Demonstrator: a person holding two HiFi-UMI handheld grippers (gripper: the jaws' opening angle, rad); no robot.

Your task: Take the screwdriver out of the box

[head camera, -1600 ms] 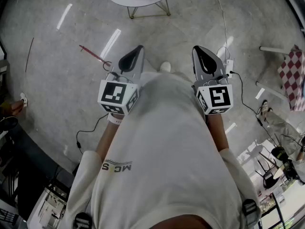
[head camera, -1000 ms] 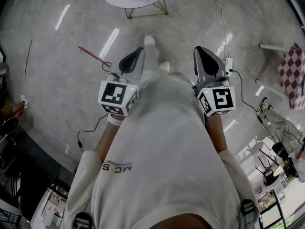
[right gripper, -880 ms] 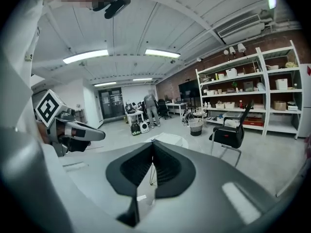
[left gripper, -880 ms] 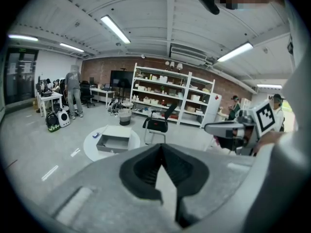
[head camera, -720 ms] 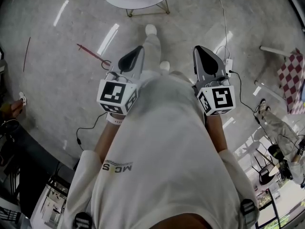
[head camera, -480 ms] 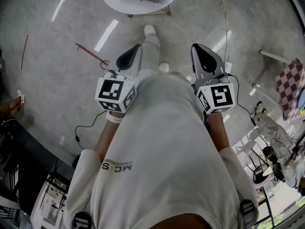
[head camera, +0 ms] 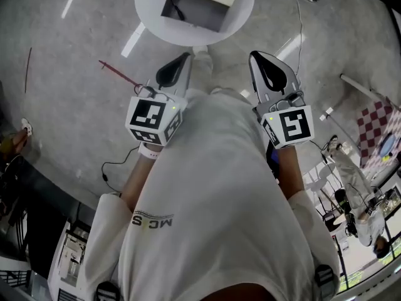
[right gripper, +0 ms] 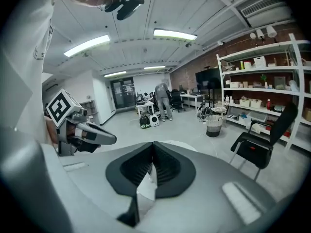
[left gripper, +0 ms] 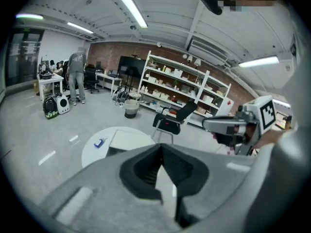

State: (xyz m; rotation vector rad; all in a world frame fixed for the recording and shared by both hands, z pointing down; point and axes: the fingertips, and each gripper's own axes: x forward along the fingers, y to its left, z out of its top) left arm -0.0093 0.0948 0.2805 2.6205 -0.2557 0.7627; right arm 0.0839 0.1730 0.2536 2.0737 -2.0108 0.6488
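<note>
Grey polished floor fills the head view. The round white tabletop (head camera: 241,19) with the open grey-lined cardboard box (head camera: 199,8) has drawn nearer, so the approach is nearly done. The left gripper (head camera: 178,64) and right gripper (head camera: 263,64) are short of its near edge.

In the left gripper view the fingers (left gripper: 141,170) are together and empty. The right gripper view shows the same. The screwdriver is presumably inside the box, unseen.

Printed on the white shirt (head camera: 213,187): "MCS", with a faint middle mark. Nothing else legible anywhere.
</note>
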